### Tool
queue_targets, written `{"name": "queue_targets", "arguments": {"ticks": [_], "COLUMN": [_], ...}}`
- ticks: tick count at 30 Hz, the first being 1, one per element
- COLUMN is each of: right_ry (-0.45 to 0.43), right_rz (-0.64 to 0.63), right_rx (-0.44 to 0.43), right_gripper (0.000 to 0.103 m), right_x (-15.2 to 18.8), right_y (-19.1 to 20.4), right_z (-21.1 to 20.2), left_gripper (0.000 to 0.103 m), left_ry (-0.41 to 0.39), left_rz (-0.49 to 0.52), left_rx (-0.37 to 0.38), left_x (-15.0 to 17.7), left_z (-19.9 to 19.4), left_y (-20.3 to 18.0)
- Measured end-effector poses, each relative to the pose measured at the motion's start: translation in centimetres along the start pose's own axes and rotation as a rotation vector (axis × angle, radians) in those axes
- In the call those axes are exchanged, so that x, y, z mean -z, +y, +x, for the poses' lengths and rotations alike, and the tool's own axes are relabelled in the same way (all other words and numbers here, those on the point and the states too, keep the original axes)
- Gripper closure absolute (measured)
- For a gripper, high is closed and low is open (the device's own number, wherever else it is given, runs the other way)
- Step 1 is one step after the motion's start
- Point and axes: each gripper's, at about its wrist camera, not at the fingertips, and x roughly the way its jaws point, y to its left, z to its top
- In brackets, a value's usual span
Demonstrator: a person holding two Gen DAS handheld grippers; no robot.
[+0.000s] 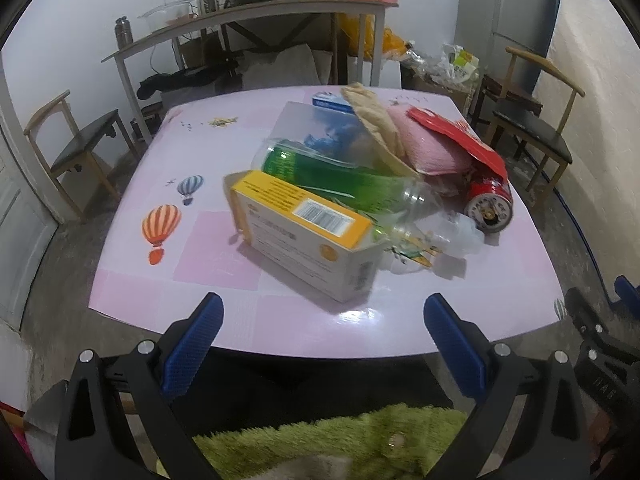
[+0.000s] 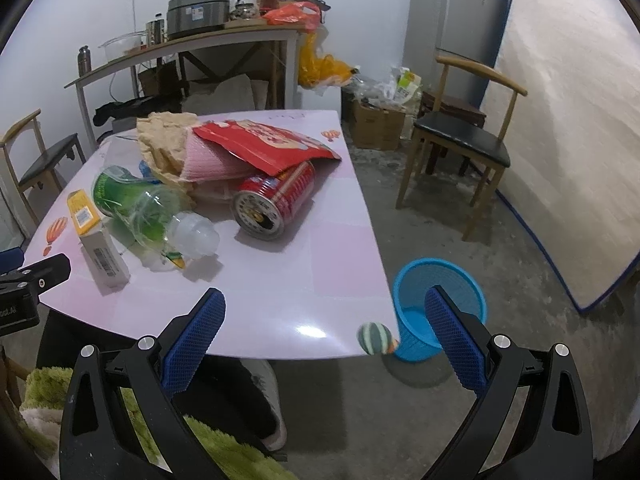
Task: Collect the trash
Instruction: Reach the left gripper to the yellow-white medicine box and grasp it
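The left hand-held gripper (image 1: pixel 322 312) hovers over the near edge of the pink table (image 1: pixel 208 248), its blue fingers (image 1: pixel 192 344) spread wide with nothing between them. Just beyond it lies the heap of trash. At the left of the heap, a yellow and white carton (image 1: pixel 304 232) lies on its side, nearest to the gripper. Behind and touching it lies a green plastic bottle (image 1: pixel 320 176), crumpled and tipped over, its clear neck pointing right. A clear crushed wrapper (image 1: pixel 452 236) sits by the bottle's mouth. Further right, a tan paper bag (image 1: pixel 376 124) leans over a pink pad (image 1: pixel 428 140), and a red packet (image 1: pixel 460 136) lies on top of that. A red can (image 1: pixel 490 204) lies on its side at the right end of the heap, its end facing the camera.

The right hand-held gripper (image 2: pixel 324 312) hangs over the table's near right corner, fingers (image 2: pixel 456 344) likewise spread apart and holding nothing. To the right of the table, on the concrete floor (image 2: pixel 420 208), stands a blue mesh basket (image 2: pixel 416 292), upright, just beside the table's corner. A wooden chair (image 2: pixel 460 140) stands further back.
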Motion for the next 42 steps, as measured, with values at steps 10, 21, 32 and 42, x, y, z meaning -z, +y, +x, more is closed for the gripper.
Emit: {"name": "queue_targets", "arguments": {"ticks": [10,21,32,42], "right_ry": [-0.071,-0.022,0.066,-0.011], "right_rz": [-0.075,-0.281,-0.430,-0.606], "right_rx": [-0.200,-0.511,-0.664,-0.737], "right_gripper": [0.008,0.042,0.058,0.054], "right_x": [-3.2,-5.3,-3.7,-1.5], "right_y": [5.5,15.4,18.9,22.0], "right_z": [0.8,4.5,4.1,1.2], "left_gripper": [0.004,0.004,0.025,0.033], "left_ry": [-0.028,-0.137,-0.071,-0.023], "left_rz": [-0.067,-0.258,-0.328,-0.480], "left_rx": [-0.017,0.252,0.455,0.600], "left_x": [0.1,0.2,0.1,1.2], "left_z": [1.6,4.1,6.1,7.0], "left_y": [6.3,12.7,15.3,18.7]}}
